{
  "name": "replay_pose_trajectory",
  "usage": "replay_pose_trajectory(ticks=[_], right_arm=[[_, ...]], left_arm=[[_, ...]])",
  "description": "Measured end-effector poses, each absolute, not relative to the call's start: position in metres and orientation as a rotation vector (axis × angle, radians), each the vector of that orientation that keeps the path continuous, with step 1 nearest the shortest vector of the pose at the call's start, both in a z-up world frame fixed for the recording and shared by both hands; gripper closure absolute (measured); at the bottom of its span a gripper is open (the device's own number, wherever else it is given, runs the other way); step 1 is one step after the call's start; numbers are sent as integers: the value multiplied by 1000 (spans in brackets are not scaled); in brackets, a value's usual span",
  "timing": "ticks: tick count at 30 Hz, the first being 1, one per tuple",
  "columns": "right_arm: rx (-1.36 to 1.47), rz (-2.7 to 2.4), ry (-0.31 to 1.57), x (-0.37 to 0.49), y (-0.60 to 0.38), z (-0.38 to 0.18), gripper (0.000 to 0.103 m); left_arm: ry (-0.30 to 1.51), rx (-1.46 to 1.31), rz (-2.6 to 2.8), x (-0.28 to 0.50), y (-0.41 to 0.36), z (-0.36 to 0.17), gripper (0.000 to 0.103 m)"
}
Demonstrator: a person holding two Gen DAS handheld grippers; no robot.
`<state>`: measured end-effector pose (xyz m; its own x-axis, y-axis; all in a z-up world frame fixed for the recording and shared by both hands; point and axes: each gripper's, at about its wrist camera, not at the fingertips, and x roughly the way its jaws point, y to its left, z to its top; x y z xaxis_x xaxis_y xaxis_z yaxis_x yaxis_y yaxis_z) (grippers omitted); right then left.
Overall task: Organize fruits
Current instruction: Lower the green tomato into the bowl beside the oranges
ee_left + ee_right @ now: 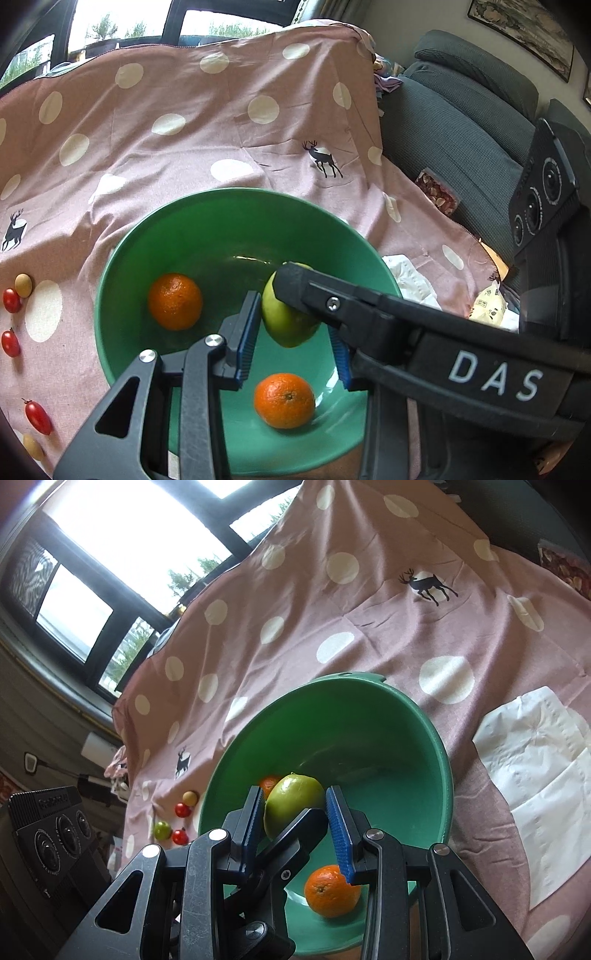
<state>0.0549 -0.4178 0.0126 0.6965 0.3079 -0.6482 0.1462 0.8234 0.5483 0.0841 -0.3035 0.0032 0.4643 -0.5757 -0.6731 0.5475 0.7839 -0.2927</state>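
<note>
Left claw hangs released over the green bowl, blue pads apart, one pad just beside the green fruit. Right claw reaches in from the right and crosses it, clenched on that fruit, which sits between its pads above the bowl's floor. Two oranges lie in the bowl: one at the left, one nearer the camera. Left of the bowl, cherry tomatoes lie on the dotted pink cloth covering the surface. A white napkin lies to the bowl's right.
</note>
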Motion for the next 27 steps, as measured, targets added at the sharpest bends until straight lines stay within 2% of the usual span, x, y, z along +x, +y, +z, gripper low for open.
replay_pose_trajectory(ticks=[27], right_arm=[[493, 13, 868, 58, -409, 10, 64]], left_arm=[[901, -69, -710, 84, -308, -10, 68]])
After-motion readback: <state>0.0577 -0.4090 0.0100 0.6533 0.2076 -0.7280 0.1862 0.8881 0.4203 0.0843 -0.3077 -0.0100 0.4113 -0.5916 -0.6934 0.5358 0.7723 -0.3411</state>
